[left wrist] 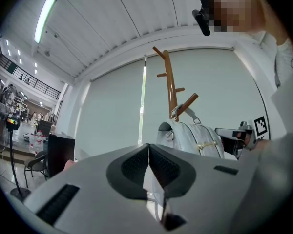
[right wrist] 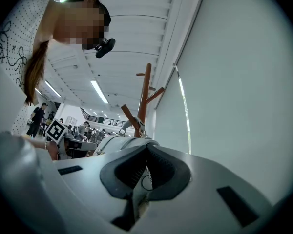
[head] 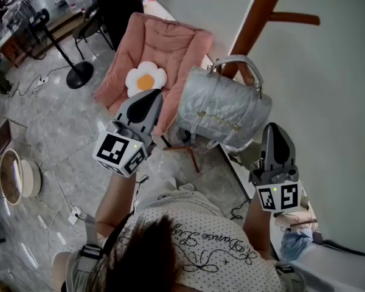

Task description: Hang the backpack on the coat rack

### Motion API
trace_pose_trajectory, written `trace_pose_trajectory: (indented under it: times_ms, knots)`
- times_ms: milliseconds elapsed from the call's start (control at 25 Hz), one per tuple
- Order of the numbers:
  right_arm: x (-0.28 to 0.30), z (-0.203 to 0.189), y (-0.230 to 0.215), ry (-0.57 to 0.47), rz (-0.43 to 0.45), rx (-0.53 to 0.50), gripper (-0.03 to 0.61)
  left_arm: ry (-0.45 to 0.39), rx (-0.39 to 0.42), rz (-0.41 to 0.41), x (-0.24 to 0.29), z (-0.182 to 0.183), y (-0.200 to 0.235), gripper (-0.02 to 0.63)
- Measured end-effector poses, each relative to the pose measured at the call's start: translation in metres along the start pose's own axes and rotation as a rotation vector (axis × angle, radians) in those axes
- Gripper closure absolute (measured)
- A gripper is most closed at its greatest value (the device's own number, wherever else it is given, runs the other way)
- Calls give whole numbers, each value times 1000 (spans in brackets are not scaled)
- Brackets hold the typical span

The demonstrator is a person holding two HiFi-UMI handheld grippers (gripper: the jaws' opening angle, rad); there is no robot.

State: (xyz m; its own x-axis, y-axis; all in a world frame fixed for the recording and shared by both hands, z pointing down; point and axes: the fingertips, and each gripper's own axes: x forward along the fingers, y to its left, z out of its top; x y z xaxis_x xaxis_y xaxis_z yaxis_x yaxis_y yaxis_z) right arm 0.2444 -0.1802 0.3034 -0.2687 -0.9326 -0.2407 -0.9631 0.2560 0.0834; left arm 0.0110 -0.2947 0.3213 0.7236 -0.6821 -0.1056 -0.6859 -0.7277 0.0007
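Note:
A silver quilted backpack (head: 222, 108) hangs by its top handle from a peg of the brown wooden coat rack (head: 255, 23). My left gripper (head: 151, 96) is shut and empty, its tip just left of the bag and apart from it. To the bag's lower right, my right gripper (head: 274, 129) is also shut with nothing in it. In the left gripper view the backpack (left wrist: 195, 138) hangs on the rack (left wrist: 170, 82) beyond the shut left gripper (left wrist: 149, 147). The right gripper view has the bag (right wrist: 117, 143) and rack (right wrist: 145, 94) behind the shut right gripper (right wrist: 147, 147).
A pink padded chair (head: 152, 47) with a fried-egg cushion (head: 146, 79) stands left of the rack. A black floor stand (head: 79, 75) is further left. A white wall (head: 328, 102) runs along the right. Cables lie on the grey floor (head: 55, 139).

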Motion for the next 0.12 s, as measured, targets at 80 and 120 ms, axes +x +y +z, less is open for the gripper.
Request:
trace_pose_trajectory:
  times_ms: [80, 120]
  knots:
    - [0, -1, 0, 1, 3, -8, 568, 0, 0, 0, 1, -1, -1, 609]
    - [0, -2, -1, 2, 5, -14, 568, 1, 1, 0, 1, -2, -1, 609]
